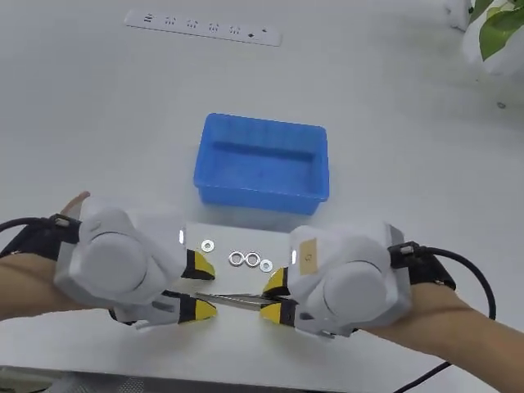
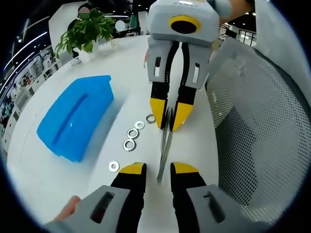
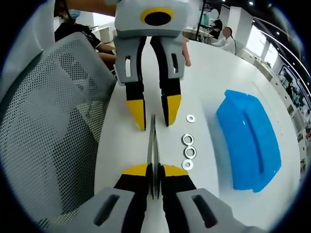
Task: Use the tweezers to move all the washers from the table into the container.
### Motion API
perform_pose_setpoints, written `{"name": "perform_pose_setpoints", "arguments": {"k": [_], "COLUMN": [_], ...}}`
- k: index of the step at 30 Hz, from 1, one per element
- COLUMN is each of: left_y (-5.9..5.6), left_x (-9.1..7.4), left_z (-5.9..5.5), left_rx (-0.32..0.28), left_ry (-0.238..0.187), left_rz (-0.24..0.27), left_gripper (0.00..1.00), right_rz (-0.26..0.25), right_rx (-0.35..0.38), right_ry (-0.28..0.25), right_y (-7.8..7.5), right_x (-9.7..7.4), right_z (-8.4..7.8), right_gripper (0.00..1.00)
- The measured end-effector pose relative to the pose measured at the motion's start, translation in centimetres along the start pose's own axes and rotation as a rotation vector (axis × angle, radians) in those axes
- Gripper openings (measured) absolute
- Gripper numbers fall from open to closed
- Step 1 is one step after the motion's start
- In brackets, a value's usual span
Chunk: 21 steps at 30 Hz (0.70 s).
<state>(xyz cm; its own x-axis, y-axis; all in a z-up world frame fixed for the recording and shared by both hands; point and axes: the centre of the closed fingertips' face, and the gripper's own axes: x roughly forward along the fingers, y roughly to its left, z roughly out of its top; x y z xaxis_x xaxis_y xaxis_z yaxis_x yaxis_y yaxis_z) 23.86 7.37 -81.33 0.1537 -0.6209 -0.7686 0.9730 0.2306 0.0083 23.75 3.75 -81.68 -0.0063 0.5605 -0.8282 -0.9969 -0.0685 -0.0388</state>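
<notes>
Several steel washers (image 1: 237,259) lie in a loose row on the white table, just in front of the empty blue container (image 1: 262,192). Metal tweezers (image 1: 233,300) lie level between my two grippers. My right gripper (image 1: 275,298) is shut on their rear end; the right gripper view shows the tweezers (image 3: 152,141) pinched at my right gripper (image 3: 155,170), with the washers (image 3: 187,140) and the container (image 3: 252,136) to the right. My left gripper (image 1: 199,286) is open, facing it. The tweezers' tips (image 2: 164,150) reach between the jaws of the left gripper (image 2: 158,168) without touching them.
A white power strip (image 1: 203,27) lies at the table's far edge and a potted plant (image 1: 495,33) stands at the far right corner. A grey mesh chair (image 2: 262,136) sits close to the table's near edge.
</notes>
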Motion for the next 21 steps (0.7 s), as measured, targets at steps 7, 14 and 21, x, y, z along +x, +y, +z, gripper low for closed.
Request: {"name": "perform_pose_setpoints", "arguments": {"k": [7,14,21], "left_y": [-0.3,-0.1,-0.6], "left_x": [0.4,0.4,-0.7], "left_z": [0.2,0.1,0.5], "left_rx": [0.026,0.079,0.036], "left_ry": [0.016,0.077,0.098], "left_rz": [-0.009,-0.005,-0.038], "left_gripper": [0.08,0.06,0.05], "right_rz": [-0.033,-0.05,-0.059], "right_rx": [-0.013,0.0,-0.002], "right_ry": [-0.004,-0.013,-0.038], "right_y": [-0.2,-0.3,0.4], "right_x": [0.1,0.1,0.2], "right_z": [0.1,0.1,0.5], "right_gripper": [0.08,0.08,0.07]}}
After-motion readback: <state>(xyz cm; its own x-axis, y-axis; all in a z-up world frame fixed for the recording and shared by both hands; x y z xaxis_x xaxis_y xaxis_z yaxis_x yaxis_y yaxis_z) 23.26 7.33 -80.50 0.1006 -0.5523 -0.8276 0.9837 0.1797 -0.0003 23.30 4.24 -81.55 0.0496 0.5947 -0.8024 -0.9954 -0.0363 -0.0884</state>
